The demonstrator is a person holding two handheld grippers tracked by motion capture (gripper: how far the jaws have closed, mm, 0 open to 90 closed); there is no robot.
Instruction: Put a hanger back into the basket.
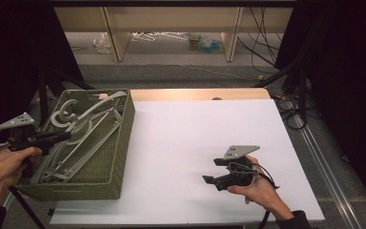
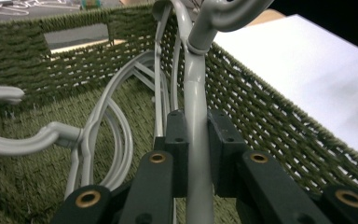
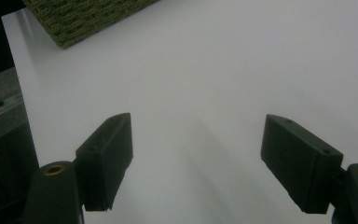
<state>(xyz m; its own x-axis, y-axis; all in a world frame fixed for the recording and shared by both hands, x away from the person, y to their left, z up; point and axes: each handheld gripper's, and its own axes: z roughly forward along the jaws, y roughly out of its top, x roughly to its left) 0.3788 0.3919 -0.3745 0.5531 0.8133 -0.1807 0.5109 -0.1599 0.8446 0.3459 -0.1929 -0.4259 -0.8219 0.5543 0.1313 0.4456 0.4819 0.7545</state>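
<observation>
A grey hanger (image 2: pixel 196 107) is clamped between the jaws of the left gripper (image 2: pixel 196 140) inside the green woven basket (image 1: pixel 119 143), which is set at the nine o'clock side of the white table (image 1: pixel 209 138). The grip is taken on the hanger's neck, just below the hook, with more grey hangers (image 1: pixel 76 143) piled beneath it. A clean extraction is judged to call for a straight, slow lift, so that the hook is not snagged on the other hangers or on the basket's wall. The left hand (image 1: pixel 5 164) is held low at the basket's outer edge, its gripper pointed across the rim toward three o'clock. At five o'clock on the table, the right gripper (image 1: pixel 214 180) is rested in the right hand (image 1: pixel 255 186), its jaws spread wide with nothing between them, aimed toward nine o'clock.
</observation>
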